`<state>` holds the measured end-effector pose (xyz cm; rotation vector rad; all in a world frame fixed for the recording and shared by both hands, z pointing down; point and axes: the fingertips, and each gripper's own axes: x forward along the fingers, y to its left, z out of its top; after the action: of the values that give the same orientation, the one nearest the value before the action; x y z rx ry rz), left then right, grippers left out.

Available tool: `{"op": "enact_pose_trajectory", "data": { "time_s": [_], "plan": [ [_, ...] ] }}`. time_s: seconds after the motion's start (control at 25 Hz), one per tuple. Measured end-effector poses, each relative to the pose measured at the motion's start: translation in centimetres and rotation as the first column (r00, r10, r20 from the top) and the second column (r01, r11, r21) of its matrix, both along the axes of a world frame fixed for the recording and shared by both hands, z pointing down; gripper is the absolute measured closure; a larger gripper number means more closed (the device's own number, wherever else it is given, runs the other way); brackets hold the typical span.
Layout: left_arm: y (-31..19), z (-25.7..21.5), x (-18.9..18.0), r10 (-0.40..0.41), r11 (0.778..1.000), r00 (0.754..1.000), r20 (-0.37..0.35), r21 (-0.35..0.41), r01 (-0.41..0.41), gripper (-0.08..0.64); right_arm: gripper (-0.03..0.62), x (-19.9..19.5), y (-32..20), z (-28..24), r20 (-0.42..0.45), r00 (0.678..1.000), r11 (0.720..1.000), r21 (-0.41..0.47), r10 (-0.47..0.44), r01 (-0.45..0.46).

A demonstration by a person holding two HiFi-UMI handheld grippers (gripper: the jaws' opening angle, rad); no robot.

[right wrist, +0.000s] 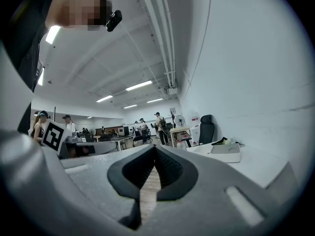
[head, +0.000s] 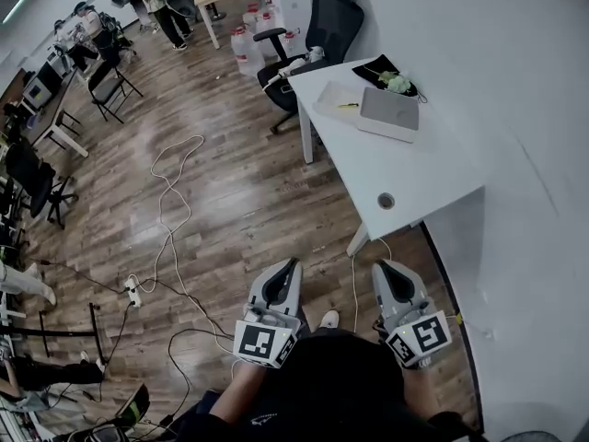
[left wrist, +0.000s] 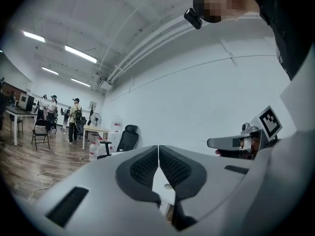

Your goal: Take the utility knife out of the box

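Observation:
A flat grey-lidded box (head: 388, 113) lies on the far part of the white table (head: 433, 168); it also shows in the right gripper view as the box (right wrist: 224, 151). Beside it, a small yellow object (head: 347, 106) rests on a white sheet; I cannot tell whether it is the utility knife. My left gripper (head: 293, 265) and right gripper (head: 379, 267) are held close to my body, well short of the table. Both are shut with nothing between the jaws: left gripper (left wrist: 158, 149), right gripper (right wrist: 155, 148).
A black bag with a green-white item (head: 391, 76) sits at the table's far end. A black office chair (head: 317, 26) stands behind the table, with water jugs (head: 248, 49) nearby. Cables (head: 175, 210) trail across the wooden floor. People stand at the far left.

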<state>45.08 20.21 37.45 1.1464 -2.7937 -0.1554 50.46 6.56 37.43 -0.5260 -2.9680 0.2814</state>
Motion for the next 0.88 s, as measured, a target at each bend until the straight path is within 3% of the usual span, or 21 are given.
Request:
{"op": "enact_pose_trajectory", "data": {
  "time_s": [0.52, 0.88],
  "plan": [
    [2.6, 0.3, -7.5, -0.019, 0.999, 0.999, -0.040, 0.035, 0.020, 0.549, 0.588, -8.2, 2.5, 0.2, -0.042, 0.999, 1.000, 0.002, -0.010, 0.010],
    [3.8, -1.0, -16.9, -0.004, 1.000, 1.000, -0.021, 0.024, 0.005, 0.549, 0.588, -16.6, 3.5, -1.5, -0.022, 0.999, 0.999, 0.026, 0.025, -0.024]
  ]
}}
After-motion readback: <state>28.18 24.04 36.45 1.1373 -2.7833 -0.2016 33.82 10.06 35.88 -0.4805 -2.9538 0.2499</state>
